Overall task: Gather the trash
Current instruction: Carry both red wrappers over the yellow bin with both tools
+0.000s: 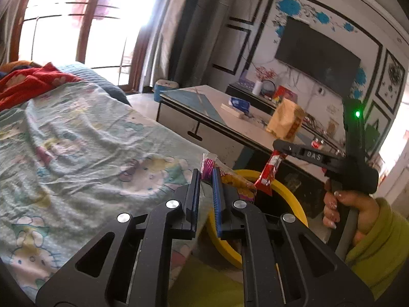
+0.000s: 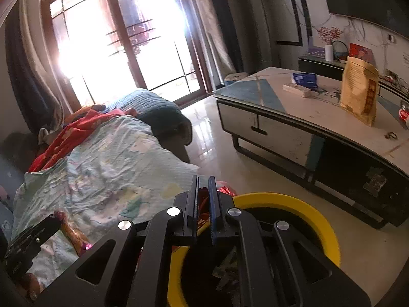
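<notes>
My left gripper [image 1: 205, 176] is shut on a yellow and pink snack wrapper [image 1: 237, 182] that sticks out to the right of its fingers, over the sheet's edge. To its right, my right gripper [image 1: 278, 147] holds a red wrapper [image 1: 269, 174] that hangs over a yellow-rimmed bin [image 1: 288, 192]. In the right wrist view, the right gripper [image 2: 203, 184] is shut on the red wrapper [image 2: 225, 190], just above the bin's rim [image 2: 306, 208]. Paper scraps lie inside the bin. The left gripper [image 2: 55, 220] shows at lower left with its yellow wrapper [image 2: 72, 231].
A pale cartoon-print sheet [image 1: 76, 140] covers the couch on the left, with a red blanket [image 1: 28, 81] behind. A low coffee table [image 2: 294, 117] carries a gold bag [image 2: 360, 92] and a blue tissue pack [image 2: 304, 79]. Shiny floor lies between table and bin.
</notes>
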Demonstrator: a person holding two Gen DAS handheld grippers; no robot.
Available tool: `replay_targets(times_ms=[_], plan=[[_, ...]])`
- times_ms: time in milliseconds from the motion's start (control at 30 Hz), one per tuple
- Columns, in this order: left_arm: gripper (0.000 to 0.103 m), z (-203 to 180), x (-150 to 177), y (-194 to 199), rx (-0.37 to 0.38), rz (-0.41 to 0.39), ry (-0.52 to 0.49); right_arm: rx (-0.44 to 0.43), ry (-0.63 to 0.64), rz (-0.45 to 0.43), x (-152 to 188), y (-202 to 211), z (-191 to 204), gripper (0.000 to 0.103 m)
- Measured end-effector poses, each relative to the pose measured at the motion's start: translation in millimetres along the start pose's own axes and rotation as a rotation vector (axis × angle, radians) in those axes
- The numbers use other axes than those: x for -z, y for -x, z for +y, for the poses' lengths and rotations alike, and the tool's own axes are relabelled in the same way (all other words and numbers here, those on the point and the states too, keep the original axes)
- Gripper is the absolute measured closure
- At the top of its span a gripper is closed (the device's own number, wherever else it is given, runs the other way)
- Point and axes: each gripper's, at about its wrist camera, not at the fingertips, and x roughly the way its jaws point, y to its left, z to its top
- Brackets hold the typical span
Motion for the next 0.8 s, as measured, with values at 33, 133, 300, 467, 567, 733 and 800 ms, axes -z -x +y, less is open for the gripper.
replay_targets(times_ms=[33, 133, 300, 467, 567, 733, 800], plan=[[0.097, -4, 1, -2, 0.002, 0.006, -0.010, 0.006, -0.002, -0.001, 1, 2, -4, 0.096], [0.097, -14, 6, -6, 0.010, 0.024, -0.039, 0.026, -0.018, -0.003, 4, 6, -18, 0.096], [0.097, -35, 13, -12, 0.022, 0.047, -0.086, 0.053, -0.037, -0.005, 10, 13, -38, 0.096], [0.097, -54, 19, -18, 0.035, 0.069, -0.130, 0.078, -0.036, -0.014, 16, 20, -53, 0.096], [0.097, -62, 22, -21, 0.038, 0.079, -0.155, 0.090, -0.034, -0.018, 19, 23, -59, 0.096], [0.097, -78, 30, -28, 0.049, 0.109, -0.199, 0.099, -0.036, -0.007, 27, 26, -72, 0.096], [0.097, -82, 34, -33, 0.062, 0.125, -0.209, 0.097, -0.043, 0.002, 30, 27, -77, 0.096]])
